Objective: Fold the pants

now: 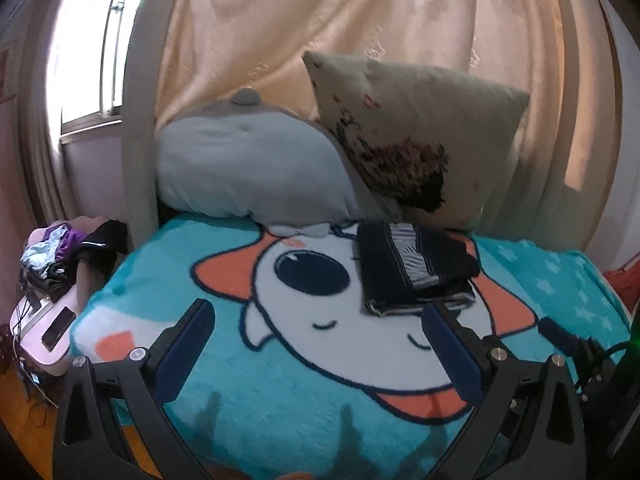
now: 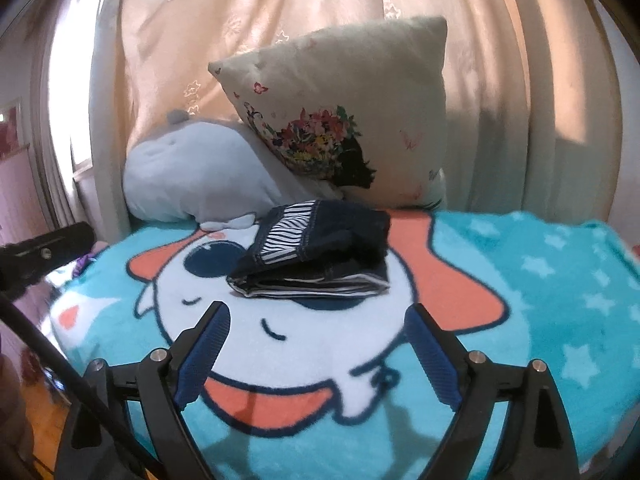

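At the far left of the left wrist view, a heap of clothes (image 1: 68, 252) is seen piled on a small pink side table (image 1: 38, 332), on which a dark phone (image 1: 59, 328) is also laid, close to the bright window (image 1: 86, 48). Beside it, the bed is covered by a teal blanket (image 1: 248, 416) printed with a white cartoon dog with orange ears. A pale grey plush cushion (image 1: 248, 168) is propped at the head of the bed, and a cream pillow (image 1: 416, 136) with a flower print is leaned against it to the right, in front of a peach curtain (image 1: 360, 12). The pants (image 1: 416, 268) are found folded into a compact dark blue bundle with a striped lining showing, laid flat on the blanket over the dog's face, just in front of the pillow. The left hand-held gripper (image 1: 318, 344) is held above the blanket with its blue-padded fingers spread wide and nothing between them; the bundle lies just beyond its right finger. In the right wrist view, the right hand-held gripper (image 2: 318, 344) is likewise spread apart and empty, held short of the pants (image 2: 316, 252), which are touched by neither. Pale stars are printed on the blanket at the far right.
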A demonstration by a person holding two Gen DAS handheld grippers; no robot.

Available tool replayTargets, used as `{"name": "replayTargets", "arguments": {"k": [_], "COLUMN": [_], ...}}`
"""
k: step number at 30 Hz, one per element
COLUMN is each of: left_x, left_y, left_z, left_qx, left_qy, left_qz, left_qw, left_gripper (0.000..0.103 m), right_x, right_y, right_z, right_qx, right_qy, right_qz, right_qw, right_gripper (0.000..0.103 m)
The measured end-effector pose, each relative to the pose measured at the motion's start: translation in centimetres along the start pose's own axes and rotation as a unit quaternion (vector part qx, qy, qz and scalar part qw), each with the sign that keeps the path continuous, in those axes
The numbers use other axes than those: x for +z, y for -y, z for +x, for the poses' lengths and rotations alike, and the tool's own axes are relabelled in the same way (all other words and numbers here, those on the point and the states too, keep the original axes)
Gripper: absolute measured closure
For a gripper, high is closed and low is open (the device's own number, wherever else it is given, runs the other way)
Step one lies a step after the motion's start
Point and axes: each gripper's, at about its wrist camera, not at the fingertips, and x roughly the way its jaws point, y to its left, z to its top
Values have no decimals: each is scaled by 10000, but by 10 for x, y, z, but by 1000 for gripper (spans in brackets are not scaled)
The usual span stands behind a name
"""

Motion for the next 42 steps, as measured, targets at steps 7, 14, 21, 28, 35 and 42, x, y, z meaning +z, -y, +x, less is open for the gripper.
{"name": "replayTargets", "arguments": {"k": [7,14,21,28,35,42], "left_x": [-7,-11,-13,-15,-17,-18], "left_y": [-8,-12,-19,-21,-19,-18], "left_z": [14,27,36,44,49,56], "left_qx": [5,-113,-208,-255,-277,-290], "left_qy": [-309,-537,-731,-918,-1044,-1183], "left_qz": [36,70,12,-2,43,38], "left_qw": [9995,9985,9971,9955,9941,9926], "left_gripper": [0,0,0,0,0,0], "right_x": [-3,-5,-5,-5,-5,-8], "right_y": [6,-12,-19,-19,-23,-19], "right_z": [14,25,32,38,43,47], "right_qx": [-84,-12,34,12,22,-22], "right_qy": [-273,-415,-492,-572,-632,-696], "right_qz": [166,-90,-127,-99,-182,-147], "right_qw": [9995,9991,9987,9983,9978,9975], "right_gripper": [10,10,10,10,10,10]}}
